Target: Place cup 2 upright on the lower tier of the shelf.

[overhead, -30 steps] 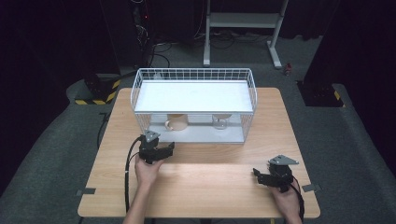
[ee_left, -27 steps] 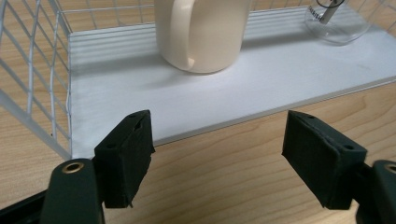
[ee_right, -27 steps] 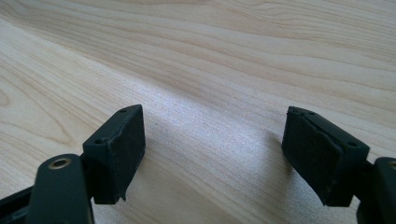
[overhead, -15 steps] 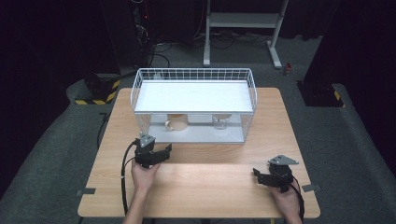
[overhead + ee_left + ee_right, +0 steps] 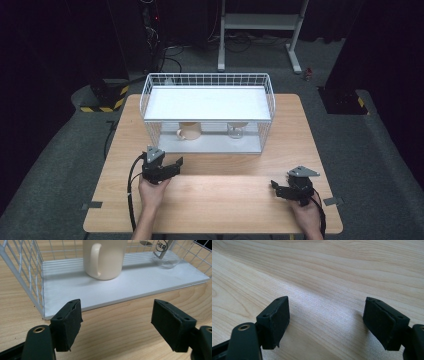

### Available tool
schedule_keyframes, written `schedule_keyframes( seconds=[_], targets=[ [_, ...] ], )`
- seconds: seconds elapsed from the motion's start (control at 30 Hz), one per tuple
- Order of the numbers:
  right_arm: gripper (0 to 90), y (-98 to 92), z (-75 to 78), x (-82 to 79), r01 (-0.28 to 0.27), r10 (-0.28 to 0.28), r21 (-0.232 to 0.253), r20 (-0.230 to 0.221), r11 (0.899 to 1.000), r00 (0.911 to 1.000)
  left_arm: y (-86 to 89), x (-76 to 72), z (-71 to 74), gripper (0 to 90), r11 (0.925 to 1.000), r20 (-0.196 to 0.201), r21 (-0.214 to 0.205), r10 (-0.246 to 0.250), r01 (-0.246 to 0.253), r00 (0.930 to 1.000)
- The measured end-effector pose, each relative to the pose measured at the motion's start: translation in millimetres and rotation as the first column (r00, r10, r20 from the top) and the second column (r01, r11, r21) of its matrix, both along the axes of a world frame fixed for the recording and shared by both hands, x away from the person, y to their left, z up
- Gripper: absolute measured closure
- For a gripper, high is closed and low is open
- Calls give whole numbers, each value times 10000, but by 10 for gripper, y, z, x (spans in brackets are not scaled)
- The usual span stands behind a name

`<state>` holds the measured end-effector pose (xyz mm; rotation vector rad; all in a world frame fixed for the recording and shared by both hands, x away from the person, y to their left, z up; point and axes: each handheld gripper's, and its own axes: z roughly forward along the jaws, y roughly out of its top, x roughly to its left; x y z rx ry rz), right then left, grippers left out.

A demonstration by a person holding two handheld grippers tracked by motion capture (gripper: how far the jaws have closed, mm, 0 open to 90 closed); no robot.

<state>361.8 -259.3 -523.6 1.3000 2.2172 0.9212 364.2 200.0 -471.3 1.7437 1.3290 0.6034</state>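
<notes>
At lower left of the high view the left tongs gape empty toward the cream ceramic mug standing upright on the floor of the white wire basket at centre, while the right tongs, also open and empty, rest at lower right on the pale wooden desk.

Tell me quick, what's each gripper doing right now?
Left gripper: open, empty, facing the cream mug.
Right gripper: open, empty, over the table.

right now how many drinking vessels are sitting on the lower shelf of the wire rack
2: a cream mug toward the lower shelf's left, handle facing the left gripper, and a clear glass to its right. The top shelf may hide others behind.
</notes>
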Motion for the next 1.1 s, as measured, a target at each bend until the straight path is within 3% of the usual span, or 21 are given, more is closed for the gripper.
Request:
schedule_keyframes(
  seconds=[0.67,1.1],
  targets=[
    [216,1,0,-1,14,-14,-11,12,10000,10000,-5,-208,-34,238,9997,184,-225,30,-26,9998],
    [216,1,-1,-1,19,-19,4,8,10000,10000,-33,-306,-69,238,10000,276,78,-26,24,9996]
  ],
)
